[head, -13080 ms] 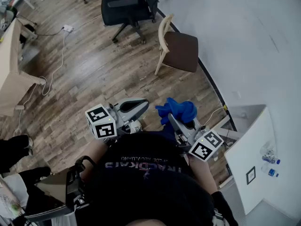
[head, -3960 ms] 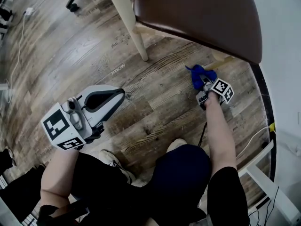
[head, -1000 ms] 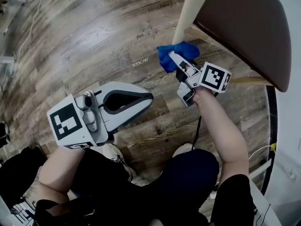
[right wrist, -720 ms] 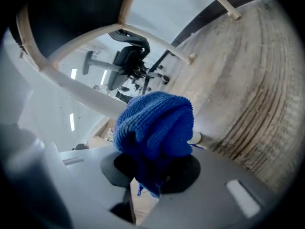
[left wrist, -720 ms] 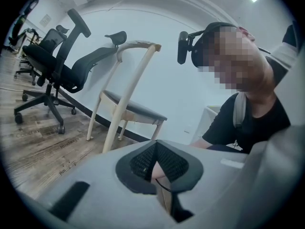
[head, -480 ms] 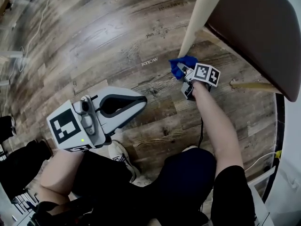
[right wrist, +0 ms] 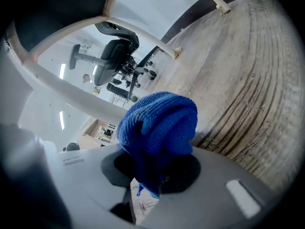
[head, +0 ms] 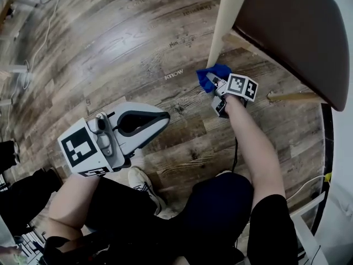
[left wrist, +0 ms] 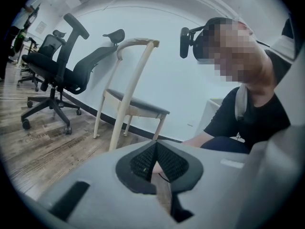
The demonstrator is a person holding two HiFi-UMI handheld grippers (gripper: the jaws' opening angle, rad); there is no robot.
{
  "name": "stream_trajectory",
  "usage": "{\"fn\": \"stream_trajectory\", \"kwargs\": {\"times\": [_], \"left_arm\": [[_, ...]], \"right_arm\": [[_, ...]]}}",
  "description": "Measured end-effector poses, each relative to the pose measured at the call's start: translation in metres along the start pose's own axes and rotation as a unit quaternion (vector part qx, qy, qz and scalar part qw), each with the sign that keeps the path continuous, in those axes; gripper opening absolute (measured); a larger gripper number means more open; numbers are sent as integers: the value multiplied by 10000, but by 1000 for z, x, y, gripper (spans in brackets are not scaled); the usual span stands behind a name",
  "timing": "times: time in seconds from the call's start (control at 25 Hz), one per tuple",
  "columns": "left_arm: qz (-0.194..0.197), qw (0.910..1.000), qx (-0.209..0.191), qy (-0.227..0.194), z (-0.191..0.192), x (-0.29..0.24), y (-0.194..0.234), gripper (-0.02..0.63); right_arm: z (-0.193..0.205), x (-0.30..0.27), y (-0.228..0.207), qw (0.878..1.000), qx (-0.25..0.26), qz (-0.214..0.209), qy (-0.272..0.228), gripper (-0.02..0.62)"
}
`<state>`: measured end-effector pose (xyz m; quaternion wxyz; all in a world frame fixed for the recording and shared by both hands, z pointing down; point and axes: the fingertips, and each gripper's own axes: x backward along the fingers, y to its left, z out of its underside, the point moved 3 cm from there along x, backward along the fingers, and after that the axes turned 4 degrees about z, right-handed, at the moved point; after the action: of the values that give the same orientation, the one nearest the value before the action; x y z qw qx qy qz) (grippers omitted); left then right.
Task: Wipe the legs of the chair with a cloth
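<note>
The right gripper [head: 215, 85] has its jaws clamped on a bunched blue cloth [head: 208, 74], which sits right at the foot of the cream chair leg [head: 223, 21] just ahead. The brown seat [head: 292, 26] overhangs that gripper. The left gripper [head: 159, 118] is well apart, with its jaws together and empty. Black office chairs [left wrist: 57, 75] stand beyond it.

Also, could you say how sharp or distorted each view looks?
Head view: sharp, floor planks bowed by the wide lens. Left gripper view: dark rounded corners, left gripper soft up close. Right gripper view: heavy curving, blue cloth crisp.
</note>
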<state>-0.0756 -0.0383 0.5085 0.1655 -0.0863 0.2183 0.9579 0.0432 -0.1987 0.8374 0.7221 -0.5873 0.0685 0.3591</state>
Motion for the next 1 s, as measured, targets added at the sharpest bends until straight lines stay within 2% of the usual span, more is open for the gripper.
{"fn": "stream_trajectory", "kwargs": {"times": [0.32,0.6,0.84,1.0], "left_arm": [[198,9995,-231,-128,-10,-2,-14,0],[519,9973,-458,-254,-18,-20,-27,0],[677,9962,-456,-292,-21,-24,-29,0],[738,9954,-510,-330,-25,-24,-32,0]], "right_arm": [[-24,51,82,9956,447,-631,-530,92],[-51,110,175,9806,853,-1346,-1138,92],[-66,147,232,9665,714,-1895,-1574,92],[-69,159,241,9645,682,-1970,-1621,92]]}}
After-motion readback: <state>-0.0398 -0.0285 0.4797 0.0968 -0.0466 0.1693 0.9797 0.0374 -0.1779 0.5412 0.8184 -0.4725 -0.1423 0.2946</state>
